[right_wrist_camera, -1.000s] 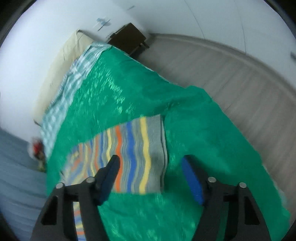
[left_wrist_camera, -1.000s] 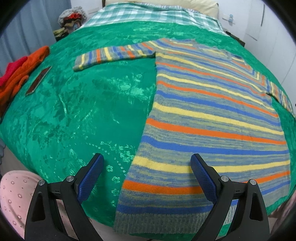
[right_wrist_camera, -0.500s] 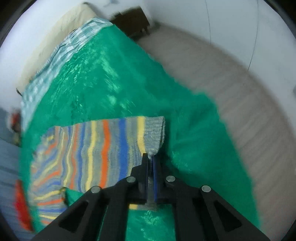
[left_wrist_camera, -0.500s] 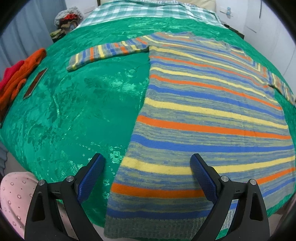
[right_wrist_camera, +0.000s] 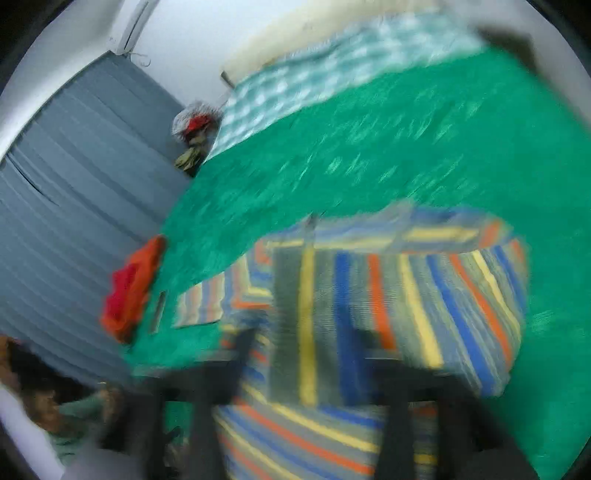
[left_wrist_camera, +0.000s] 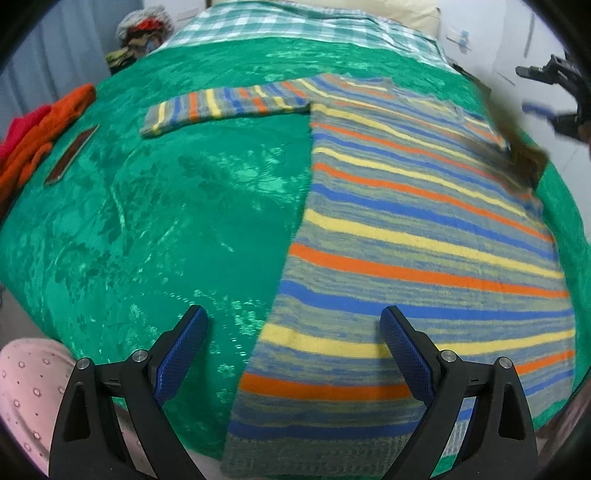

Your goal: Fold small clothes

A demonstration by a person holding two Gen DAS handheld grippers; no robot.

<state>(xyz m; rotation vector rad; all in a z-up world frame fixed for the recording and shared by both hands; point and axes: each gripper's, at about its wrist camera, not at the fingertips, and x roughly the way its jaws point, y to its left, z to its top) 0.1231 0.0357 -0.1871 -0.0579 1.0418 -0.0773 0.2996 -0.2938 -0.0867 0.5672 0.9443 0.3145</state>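
Striped sweater (left_wrist_camera: 424, 236) lies flat on the green bedspread (left_wrist_camera: 177, 206), body spread across the right half of the bed, hem at the near edge. Its left sleeve (left_wrist_camera: 225, 105) sticks straight out to the side, flat. The right sleeve (right_wrist_camera: 388, 295) is folded in over the chest, stripes running across those of the body; that view is heavily motion-blurred.

Left claw (left_wrist_camera: 293, 354) wide open, hovering above the hem corner, one finger over bedspread, the other over sweater, nothing between the pads.

Right claw (right_wrist_camera: 306, 369) jaws opening, fingers just dark smears low in its own view; the folded sleeve lies beyond them, and I can't see any cloth pinched. From the left camera it appears at far right, off the sweater, blue pads apart.

Also on the bed: orange-red clothes (left_wrist_camera: 40, 133) at the left edge, a flat dark object (left_wrist_camera: 72, 153) beside them, and a checked sheet (left_wrist_camera: 295, 27) at the head end.
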